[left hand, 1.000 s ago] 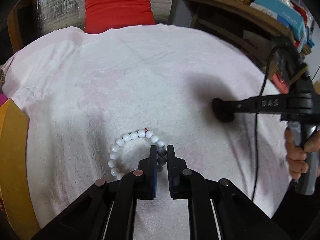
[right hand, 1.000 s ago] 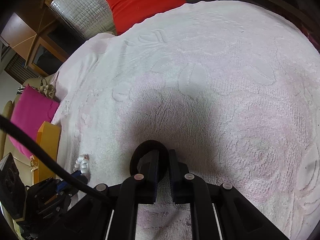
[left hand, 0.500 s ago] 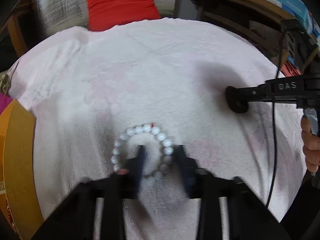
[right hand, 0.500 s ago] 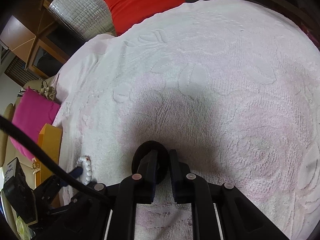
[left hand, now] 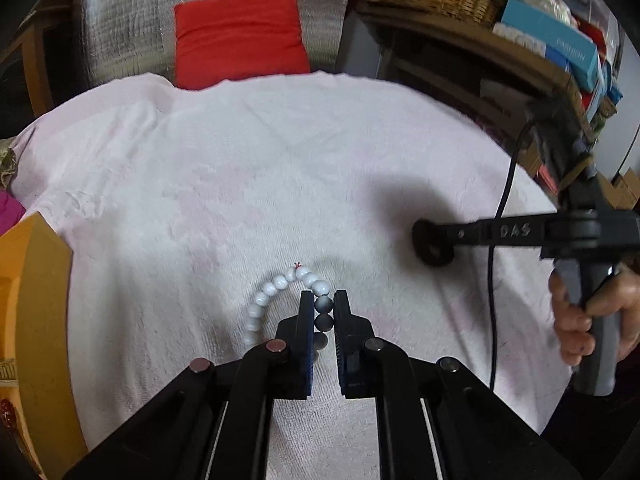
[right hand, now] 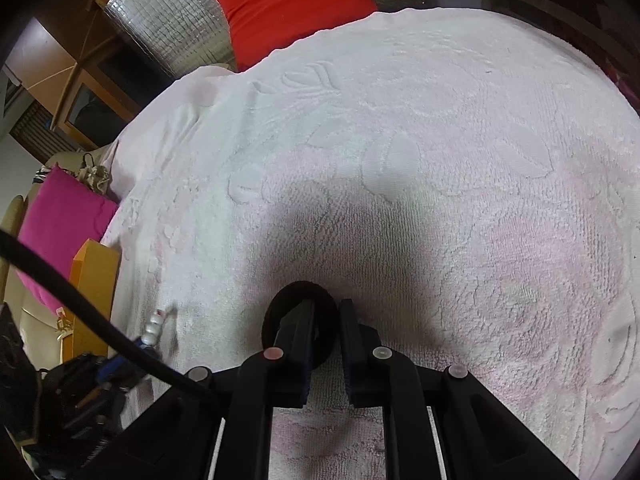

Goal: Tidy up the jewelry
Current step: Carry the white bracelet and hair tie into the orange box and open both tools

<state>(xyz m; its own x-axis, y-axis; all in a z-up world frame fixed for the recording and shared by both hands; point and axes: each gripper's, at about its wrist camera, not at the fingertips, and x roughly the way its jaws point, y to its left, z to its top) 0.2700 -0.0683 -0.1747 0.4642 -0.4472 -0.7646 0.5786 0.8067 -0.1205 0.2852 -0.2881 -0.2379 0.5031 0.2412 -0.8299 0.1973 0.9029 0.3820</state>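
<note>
A white bead bracelet (left hand: 276, 286) with a small red knot is in my left gripper (left hand: 323, 300), which is shut on its right side; the beads between the pads look grey in shadow. The bracelet's left arc hangs just over the pale pink towel (left hand: 240, 184). My right gripper (right hand: 326, 310) is shut on a black ring-shaped bangle (right hand: 298, 296) low over the towel. In the left wrist view the right gripper (left hand: 434, 242) and the bangle (left hand: 434, 256) are to the right. In the right wrist view the bracelet (right hand: 154, 326) shows at the lower left.
An orange box (left hand: 28, 320) stands at the towel's left edge, also in the right wrist view (right hand: 94, 288). A red cushion (left hand: 240, 40) leans on silver foil at the back. A pink cushion (right hand: 60, 228) lies left. Shelves with boxes (left hand: 560, 48) stand at right.
My left gripper opened half a second ago over the bracelet and has now shut on its right side again and lifted it a little. The right gripper has barely moved with the bangle.
</note>
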